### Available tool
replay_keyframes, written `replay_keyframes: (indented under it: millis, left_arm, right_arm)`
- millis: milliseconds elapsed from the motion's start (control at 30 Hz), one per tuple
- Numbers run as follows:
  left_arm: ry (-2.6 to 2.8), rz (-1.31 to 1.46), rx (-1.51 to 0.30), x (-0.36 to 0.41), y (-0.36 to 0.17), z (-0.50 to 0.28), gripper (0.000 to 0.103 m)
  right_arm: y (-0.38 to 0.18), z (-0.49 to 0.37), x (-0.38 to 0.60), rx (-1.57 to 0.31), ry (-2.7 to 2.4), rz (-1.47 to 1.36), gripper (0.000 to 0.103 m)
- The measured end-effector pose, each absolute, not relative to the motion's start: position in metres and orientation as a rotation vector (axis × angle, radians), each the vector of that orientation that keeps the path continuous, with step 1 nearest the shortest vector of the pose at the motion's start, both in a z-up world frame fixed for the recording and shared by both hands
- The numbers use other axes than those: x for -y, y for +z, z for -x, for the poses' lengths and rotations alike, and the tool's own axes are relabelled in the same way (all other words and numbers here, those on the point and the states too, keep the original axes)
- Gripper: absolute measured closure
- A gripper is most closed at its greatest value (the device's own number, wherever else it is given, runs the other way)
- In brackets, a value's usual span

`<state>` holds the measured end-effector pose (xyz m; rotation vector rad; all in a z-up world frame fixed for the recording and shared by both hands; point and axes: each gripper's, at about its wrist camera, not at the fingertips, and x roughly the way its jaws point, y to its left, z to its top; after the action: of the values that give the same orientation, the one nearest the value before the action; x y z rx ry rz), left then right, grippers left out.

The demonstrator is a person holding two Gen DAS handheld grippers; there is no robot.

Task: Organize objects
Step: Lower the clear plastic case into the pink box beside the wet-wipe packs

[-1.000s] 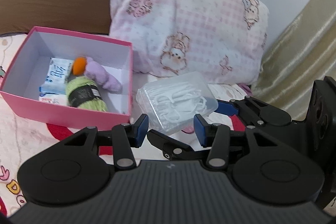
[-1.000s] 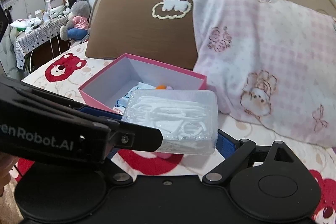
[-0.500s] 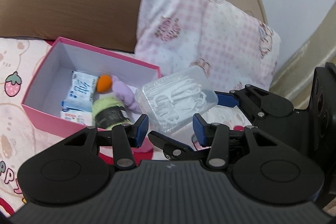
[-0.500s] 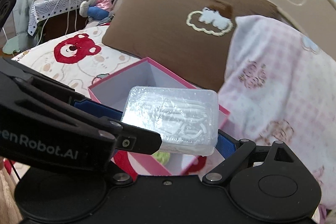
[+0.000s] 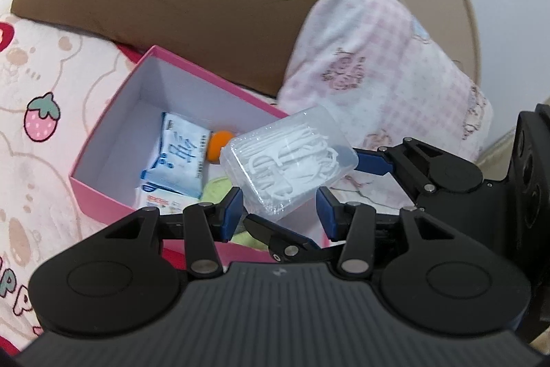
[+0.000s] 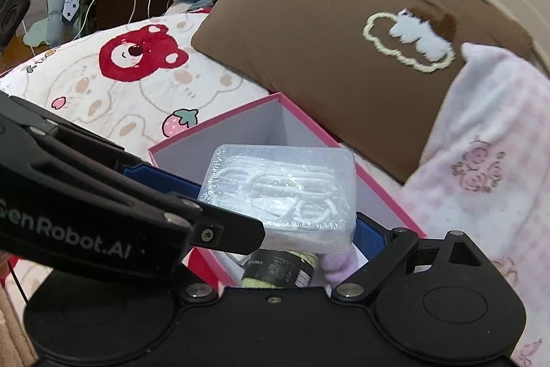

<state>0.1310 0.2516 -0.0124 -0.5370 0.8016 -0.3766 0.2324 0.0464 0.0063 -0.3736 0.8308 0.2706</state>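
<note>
- The right gripper (image 6: 275,222) has its jaws clenched on the clear plastic box of white floss picks (image 6: 285,191), above the open pink cardboard box (image 6: 381,191) on the bed.
- The left gripper (image 5: 280,212) jaws stand apart, apparently holding nothing.

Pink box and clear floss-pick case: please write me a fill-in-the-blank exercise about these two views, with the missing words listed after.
1. The clear floss-pick case is held by the ____ gripper.
2. The case hangs over the open ____ box.
3. Beside the blue-and-white tissue pack in the box lies a small ____ ball.
4. The left gripper holds ____.

Missing words: right; pink; orange; nothing
</note>
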Motion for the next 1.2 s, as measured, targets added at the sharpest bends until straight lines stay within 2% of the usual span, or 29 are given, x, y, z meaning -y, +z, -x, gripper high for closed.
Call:
replay_keyframes:
  millis: [400, 867, 1033, 1100, 1133, 1167, 1200]
  left_arm:
    - [-0.287, 0.476, -0.871, -0.260, -0.054, -0.163, 0.057]
    - [-0.261, 0.430, -0.878, -0.257, -0.072, -0.176, 0.056]
    - [-0.250, 0.403, -0.877, -0.257, -0.074, -0.181, 0.057]
    - [-0.241, 0.390, -0.879, -0.257, -0.074, -0.181, 0.056]
    - [-0.249, 0.388, -0.881, -0.258, -0.074, -0.182, 0.057]
    - [-0.278, 0.405, -0.886, -0.258, -0.074, -0.182, 0.057]
    - [-0.313, 0.435, -0.895, -0.258, -0.075, -0.183, 0.059]
  right_arm:
    - [-0.051, -0.272, -0.028, -0.900, 0.349, 0.144, 0.008]
    - [-0.069, -0.286, -0.015, -0.934, 0.454, 0.066, 0.008]
    - [-0.072, -0.290, -0.014, -0.929, 0.454, 0.045, 0.012]
    - [-0.072, -0.290, -0.013, -0.937, 0.460, 0.022, 0.015]
    - [-0.072, -0.291, -0.013, -0.953, 0.501, -0.008, 0.022]
    - [-0.072, -0.292, -0.014, -0.977, 0.539, -0.041, 0.038]
    - [-0.071, -0.291, -0.017, -0.985, 0.546, -0.052, 0.041]
